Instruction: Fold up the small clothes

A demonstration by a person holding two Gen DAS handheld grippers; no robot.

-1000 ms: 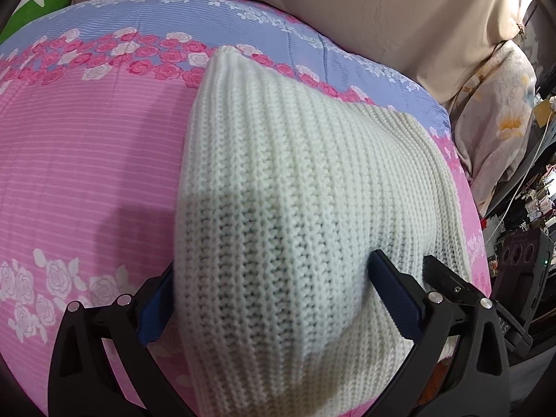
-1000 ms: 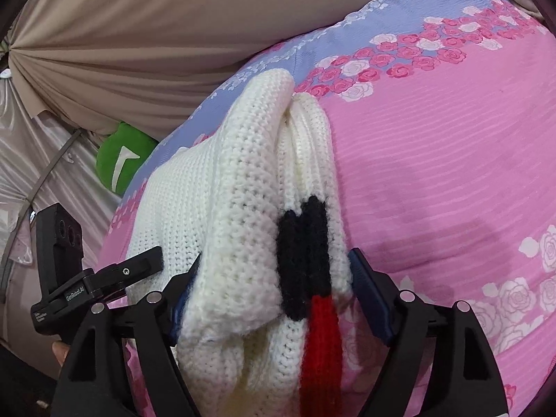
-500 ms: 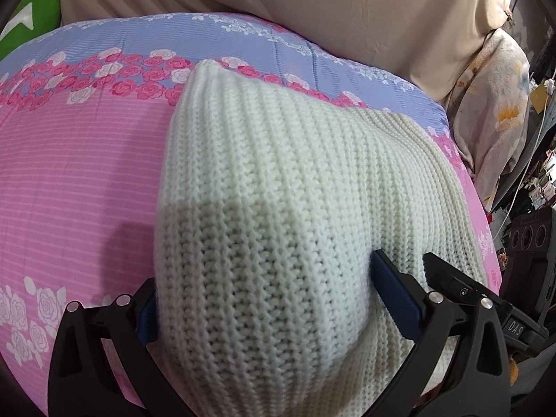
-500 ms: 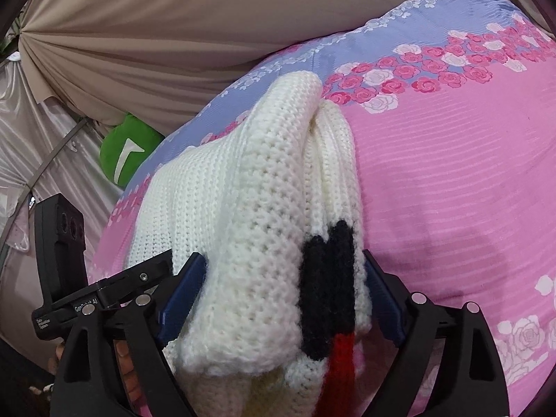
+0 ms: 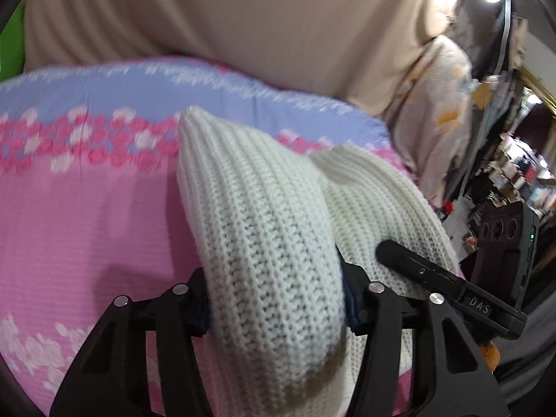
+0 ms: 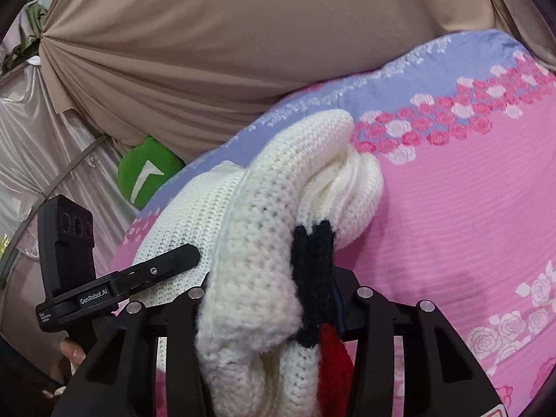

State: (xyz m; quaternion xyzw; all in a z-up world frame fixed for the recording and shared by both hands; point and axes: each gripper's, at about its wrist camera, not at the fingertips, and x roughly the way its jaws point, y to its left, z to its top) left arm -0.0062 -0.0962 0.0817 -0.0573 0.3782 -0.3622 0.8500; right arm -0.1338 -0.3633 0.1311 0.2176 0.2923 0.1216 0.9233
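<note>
A cream knitted sweater (image 5: 264, 229) with a black and red stripe (image 6: 314, 278) lies folded on a pink and blue floral bedsheet (image 5: 87, 208). My left gripper (image 5: 274, 309) is shut on a thick fold at one end of the sweater. My right gripper (image 6: 267, 299) is shut on the striped end, where several layers bunch between the fingers. Both ends are raised off the sheet. The right gripper shows at the right of the left wrist view (image 5: 451, 288), and the left gripper at the left of the right wrist view (image 6: 114, 288).
A beige curtain (image 6: 243, 41) hangs behind the bed. A green cushion (image 6: 146, 173) sits at the bed's far left corner. A floral pillow (image 5: 441, 121) and cluttered shelves (image 5: 521, 173) stand off the right side. Pink sheet (image 6: 469, 226) lies bare to the right.
Both grippers have closed tighter on the sweater and lifted it. The cameras tilted up, showing more curtain, and the sweater bunched narrower between the fingers.
</note>
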